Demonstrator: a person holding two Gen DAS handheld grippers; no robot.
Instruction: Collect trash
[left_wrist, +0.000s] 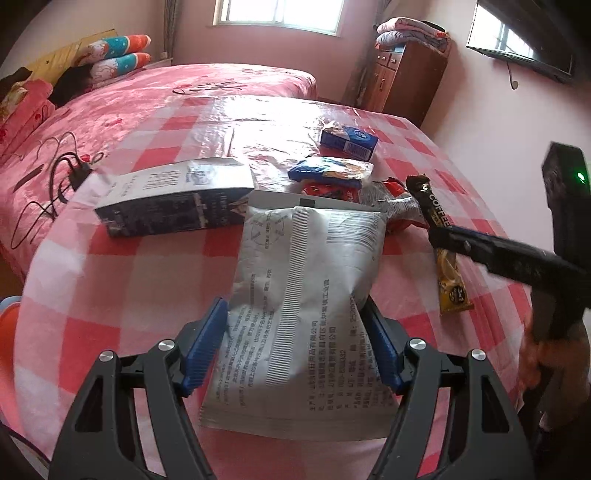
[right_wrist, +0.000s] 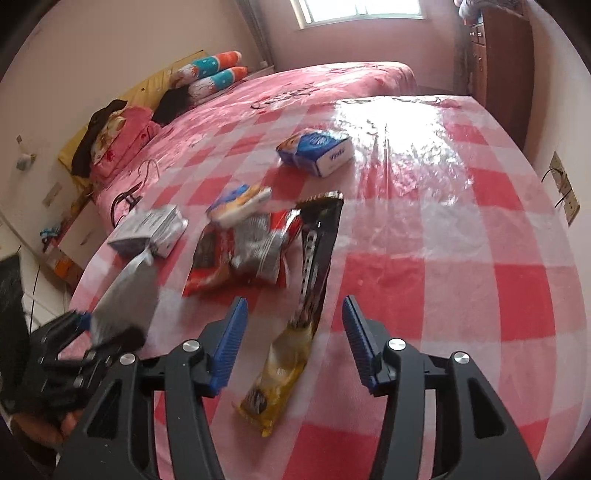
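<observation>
My left gripper (left_wrist: 295, 332) is closed on a large silver foil bag (left_wrist: 303, 295), which fills the gap between the blue pads; the bag (right_wrist: 125, 299) also shows in the right wrist view, lifted at the left. My right gripper (right_wrist: 291, 332) is open above a yellow and black coffee sachet (right_wrist: 295, 325) lying on the checked table; its fingers (left_wrist: 480, 247) reach over the sachet (left_wrist: 443, 254) in the left wrist view. A red and silver snack wrapper (right_wrist: 243, 251), a blue and orange packet (right_wrist: 236, 203), a blue tissue pack (right_wrist: 314, 151) and a dark carton (left_wrist: 173, 195) lie beyond.
The round table has a red and white checked cloth (right_wrist: 461, 258) under clear plastic. A pink bed (left_wrist: 129, 96) with pillows stands behind, with a black cable (left_wrist: 55, 177) on it. A wooden cabinet (left_wrist: 402, 77) stands at the back right.
</observation>
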